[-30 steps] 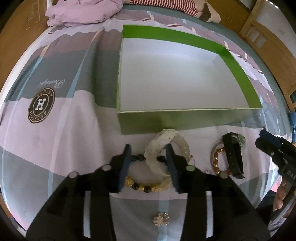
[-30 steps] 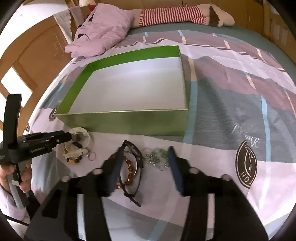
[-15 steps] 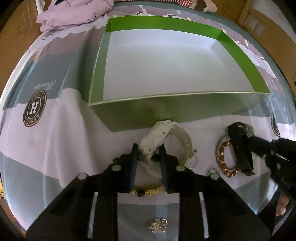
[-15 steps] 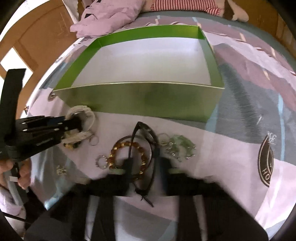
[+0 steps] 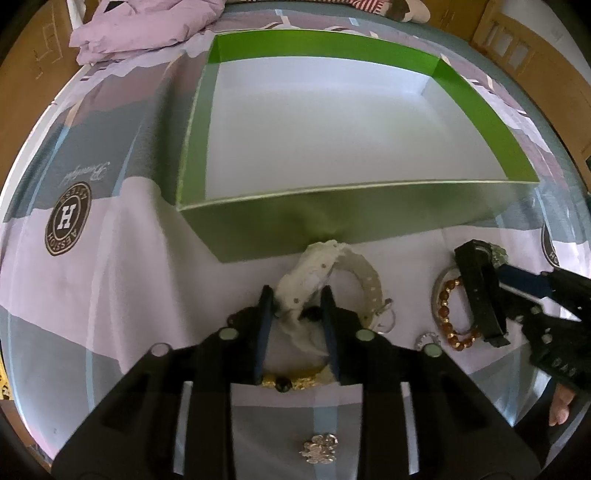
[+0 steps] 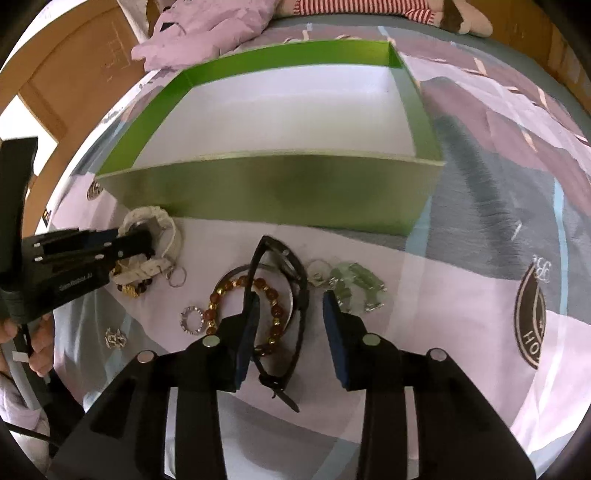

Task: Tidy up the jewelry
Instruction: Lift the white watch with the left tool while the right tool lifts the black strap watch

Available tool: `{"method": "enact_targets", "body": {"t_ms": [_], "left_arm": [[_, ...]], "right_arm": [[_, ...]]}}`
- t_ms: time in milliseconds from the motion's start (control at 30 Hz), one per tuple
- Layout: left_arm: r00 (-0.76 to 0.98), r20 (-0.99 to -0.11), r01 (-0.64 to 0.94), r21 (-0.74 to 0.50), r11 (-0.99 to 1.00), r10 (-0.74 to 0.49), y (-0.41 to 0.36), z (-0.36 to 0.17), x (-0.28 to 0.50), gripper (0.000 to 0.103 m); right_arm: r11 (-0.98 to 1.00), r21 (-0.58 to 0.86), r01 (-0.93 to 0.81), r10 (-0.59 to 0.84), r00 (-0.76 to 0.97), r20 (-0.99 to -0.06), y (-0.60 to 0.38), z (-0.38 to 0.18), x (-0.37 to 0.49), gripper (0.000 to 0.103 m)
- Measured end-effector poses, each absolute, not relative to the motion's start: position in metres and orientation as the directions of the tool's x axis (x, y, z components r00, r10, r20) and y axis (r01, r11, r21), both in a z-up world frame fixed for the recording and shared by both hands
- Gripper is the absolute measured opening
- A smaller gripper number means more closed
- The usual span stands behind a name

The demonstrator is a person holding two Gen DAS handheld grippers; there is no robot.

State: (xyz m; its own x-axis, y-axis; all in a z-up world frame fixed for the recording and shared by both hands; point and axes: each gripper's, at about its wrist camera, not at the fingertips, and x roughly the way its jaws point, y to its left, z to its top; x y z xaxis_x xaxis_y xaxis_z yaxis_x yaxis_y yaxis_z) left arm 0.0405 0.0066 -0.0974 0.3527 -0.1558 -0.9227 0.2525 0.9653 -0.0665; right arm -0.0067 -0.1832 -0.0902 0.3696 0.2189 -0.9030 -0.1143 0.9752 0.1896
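A white lacy bracelet (image 5: pixel 314 269) lies on the bedspread just in front of the green box (image 5: pixel 332 218). My left gripper (image 5: pixel 295 295) is shut on it, and a gold and black bead bracelet (image 5: pixel 288 382) lies under the fingers. In the right wrist view my right gripper (image 6: pixel 290 299) is open. It straddles a black strap (image 6: pixel 301 280) and an amber bead bracelet (image 6: pixel 240 282), with nothing pinched. The left gripper (image 6: pixel 144 240) shows there on the white bracelet (image 6: pixel 166 225). The box (image 6: pixel 277 184) holds nothing.
A pale green stone bracelet (image 6: pixel 354 280) lies right of the strap. A small silver ring (image 6: pixel 192 319) and a silver flower brooch (image 6: pixel 115 338) lie nearer. A purple quilt (image 5: pixel 147 33) is bunched behind the box. A hand (image 6: pixel 37 343) holds the left gripper's handle.
Both grippers came down and forward towards the jewelry. The left one narrowed from wide open onto the white bracelet. The right one moved over the black strap.
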Motion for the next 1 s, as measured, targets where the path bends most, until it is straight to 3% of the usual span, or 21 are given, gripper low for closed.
{"method": "enact_targets", "body": {"t_ms": [67, 100, 133, 167, 500, 833, 933, 1000], "left_arm": [[0.355, -0.922, 0.262, -0.057, 0.963, -0.152, 0.004, -0.098, 0.039, 0.034], [0.359, -0.922, 0.267, -0.047, 0.963, -0.145, 0.003, -0.098, 0.039, 0.033], [0.361, -0.922, 0.269, -0.038, 0.962, -0.138, 0.001, -0.098, 0.039, 0.03], [0.371, -0.92, 0.261, -0.026, 0.965, -0.125, 0.002, -0.096, 0.038, 0.022], [0.407, -0.888, 0.262, -0.11, 0.959, -0.214, 0.012, -0.066, 0.03, 0.021], [0.418, -0.876, 0.278, -0.127, 0.952, -0.239, 0.012, -0.059, 0.025, 0.021], [0.416, -0.878, 0.279, -0.125, 0.952, -0.237, 0.013, -0.06, 0.025, 0.021], [0.417, -0.878, 0.282, -0.122, 0.952, -0.236, 0.013, -0.06, 0.025, 0.021]], "right_arm": [[0.972, 0.209, -0.105, 0.233, 0.357, -0.905, -0.184, -0.095, -0.006, 0.031], [0.972, 0.21, -0.104, 0.234, 0.356, -0.905, -0.184, -0.094, -0.006, 0.015], [0.974, 0.2, -0.11, 0.227, 0.361, -0.905, -0.183, -0.092, -0.006, 0.011], [0.974, 0.196, -0.113, 0.224, 0.369, -0.902, -0.182, -0.089, -0.007, 0.011], [0.976, 0.198, -0.09, 0.217, 0.438, -0.872, -0.197, -0.069, -0.013, 0.01], [0.906, 0.375, -0.196, 0.423, 0.477, -0.77, -0.198, -0.049, -0.023, 0.01], [0.941, 0.283, -0.184, 0.337, 0.478, -0.811, -0.19, -0.053, -0.019, 0.008], [0.885, 0.424, -0.191, 0.463, 0.445, -0.766, -0.198, -0.053, -0.019, 0.008]]}}
